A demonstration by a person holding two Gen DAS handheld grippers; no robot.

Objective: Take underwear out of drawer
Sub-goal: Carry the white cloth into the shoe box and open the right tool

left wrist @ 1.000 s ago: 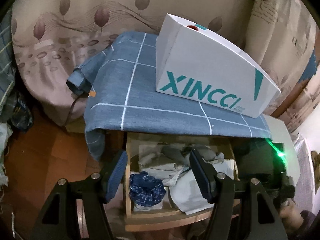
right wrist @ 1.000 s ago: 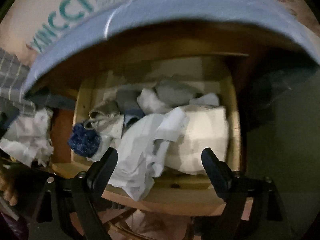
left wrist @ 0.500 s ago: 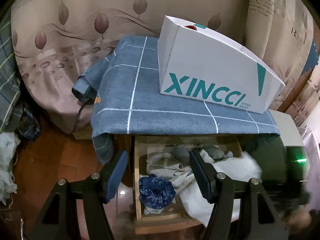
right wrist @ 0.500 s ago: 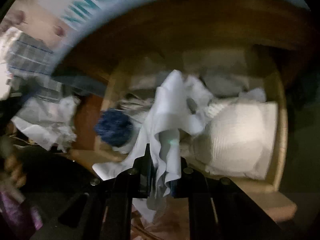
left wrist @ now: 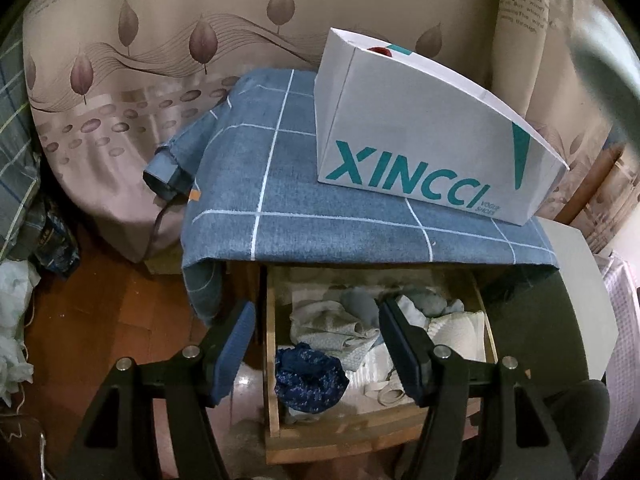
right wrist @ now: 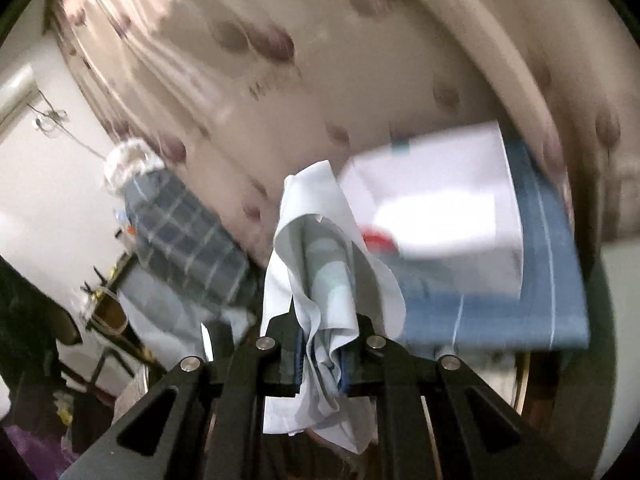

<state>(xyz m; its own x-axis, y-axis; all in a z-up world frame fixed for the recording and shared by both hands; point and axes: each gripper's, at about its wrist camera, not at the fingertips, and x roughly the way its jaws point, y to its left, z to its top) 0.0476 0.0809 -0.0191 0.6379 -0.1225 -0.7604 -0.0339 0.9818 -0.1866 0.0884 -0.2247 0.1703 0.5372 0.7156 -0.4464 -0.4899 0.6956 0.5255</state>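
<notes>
My right gripper (right wrist: 320, 350) is shut on a pale blue-white piece of underwear (right wrist: 320, 264) and holds it up in the air, above the level of the cabinet top; the cloth drapes over and below the jaws. In the left wrist view the wooden drawer (left wrist: 272, 360) stands open below the blue checked cloth. It holds a dark blue floral piece (left wrist: 310, 376) at the front left and several white and grey garments (left wrist: 340, 324). My left gripper (left wrist: 316, 344) is open and empty, hovering in front of and above the drawer.
A white XINCCI shoe box (left wrist: 420, 136) sits on the blue checked cloth (left wrist: 280, 192) covering the cabinet top. A leaf-patterned curtain (left wrist: 160, 60) hangs behind. White bags (left wrist: 12, 320) lie on the wooden floor at the left. The right wrist view is motion-blurred.
My right gripper closed on the pale underwear in the drawer and lifted it out and up. My left gripper drew back and shifted slightly left, staying open.
</notes>
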